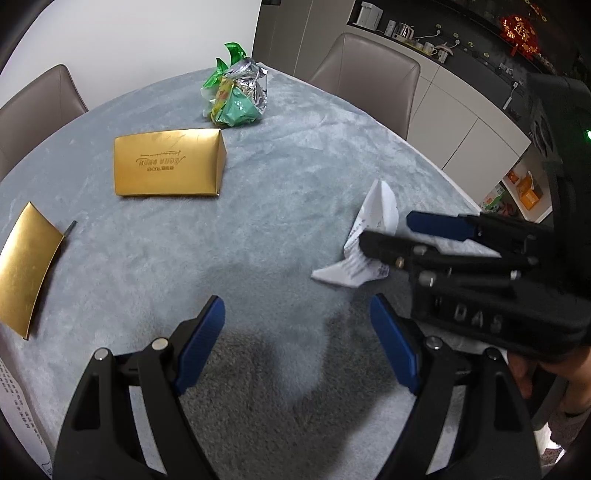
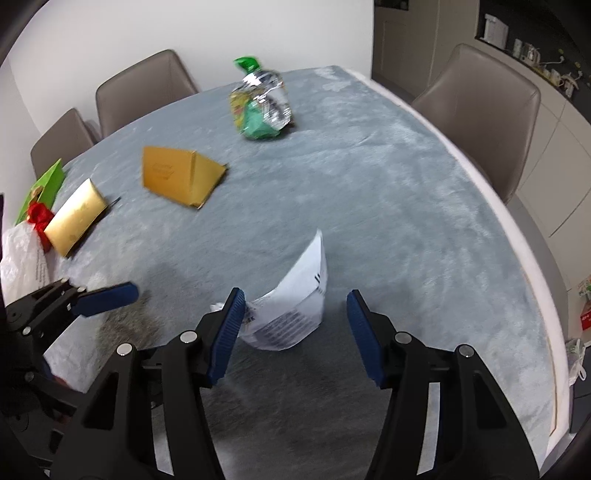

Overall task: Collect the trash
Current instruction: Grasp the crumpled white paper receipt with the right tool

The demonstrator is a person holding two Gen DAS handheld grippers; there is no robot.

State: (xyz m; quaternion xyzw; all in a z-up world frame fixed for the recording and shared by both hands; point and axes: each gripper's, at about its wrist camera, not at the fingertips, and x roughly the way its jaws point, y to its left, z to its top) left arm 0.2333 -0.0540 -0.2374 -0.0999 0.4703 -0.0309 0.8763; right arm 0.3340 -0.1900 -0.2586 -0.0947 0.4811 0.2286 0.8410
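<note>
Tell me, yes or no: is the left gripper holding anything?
No. The left gripper is open over bare grey tablecloth, nothing between its fingers.

A round table point(image 2: 406, 192) is wearing a grey fluffy cloth point(image 1: 295, 184). Beige chairs are standing around its far edge: one point(image 2: 144, 85) at the back, one point(image 2: 59, 140) at the far left, and one point(image 2: 484, 110) at the right. Behind the right chair, a long white cabinet point(image 1: 476, 136) is carrying cups point(image 1: 430, 48) and a kettle point(image 1: 402, 31).
</note>
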